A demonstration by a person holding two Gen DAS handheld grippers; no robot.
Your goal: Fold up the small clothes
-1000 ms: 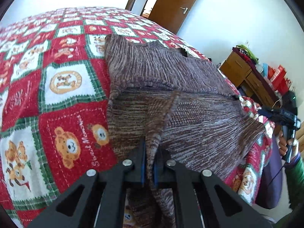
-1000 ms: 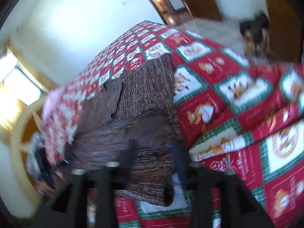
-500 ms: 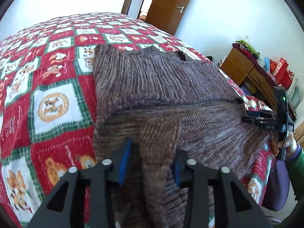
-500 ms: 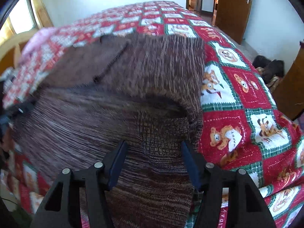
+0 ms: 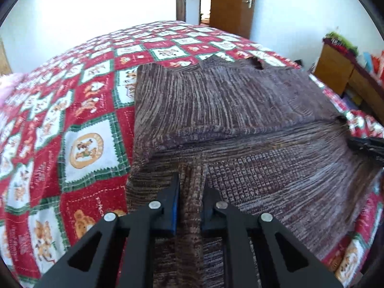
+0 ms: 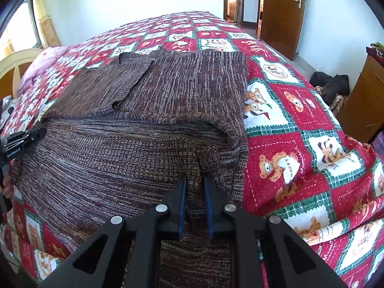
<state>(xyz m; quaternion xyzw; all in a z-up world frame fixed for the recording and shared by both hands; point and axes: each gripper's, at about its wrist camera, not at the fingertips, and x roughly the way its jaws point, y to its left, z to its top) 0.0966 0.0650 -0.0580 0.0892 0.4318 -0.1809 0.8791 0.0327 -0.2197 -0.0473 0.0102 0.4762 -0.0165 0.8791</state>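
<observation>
Two grippers pinch the near hem of one brown knitted sweater spread on a bed with a red, green and white bear-print quilt. Left gripper has just been closing; its blue-padded jaws are clamped on a raised ridge of knit at the sweater's near left corner. Right gripper has also just been closing and is clamped on a bunched fold at the near right corner. Sweater's far half lies flat, sleeve folded across it, with a crease running left to right mid-body. Brown door stands open beyond the bed's far end; a wooden cabinet is at right.
</observation>
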